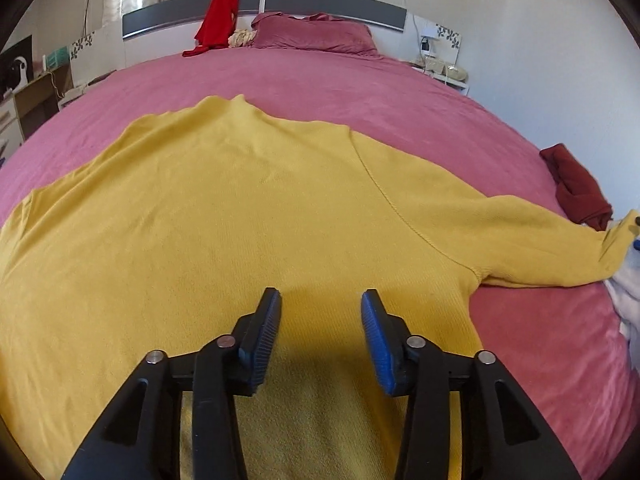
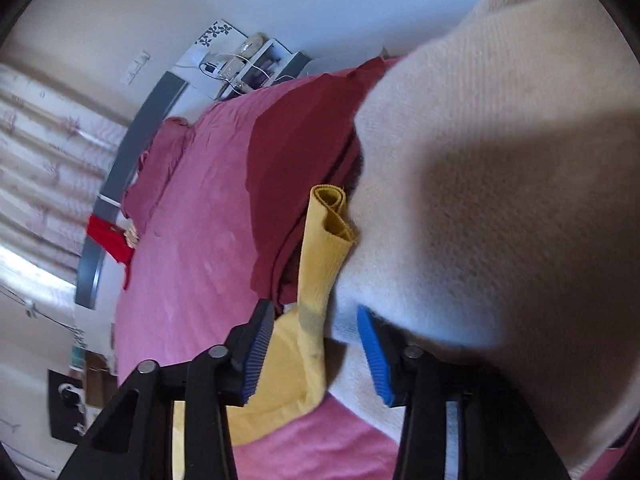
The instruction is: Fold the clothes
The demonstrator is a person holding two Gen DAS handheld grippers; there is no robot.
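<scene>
Your yellow sweater [image 1: 224, 208] lies spread flat on the bed [image 1: 320, 76], one sleeve running out toward 3 o'clock. It is soft, limp knit; take it at cuff or hem. Your left tool [image 1: 321, 300] hovers spread, empty, over the hem. Your right tool [image 2: 316, 316] stands spread around the sleeve cuff [image 2: 320, 256], unpinched, brushing a cream garment [image 2: 500, 200].
</scene>
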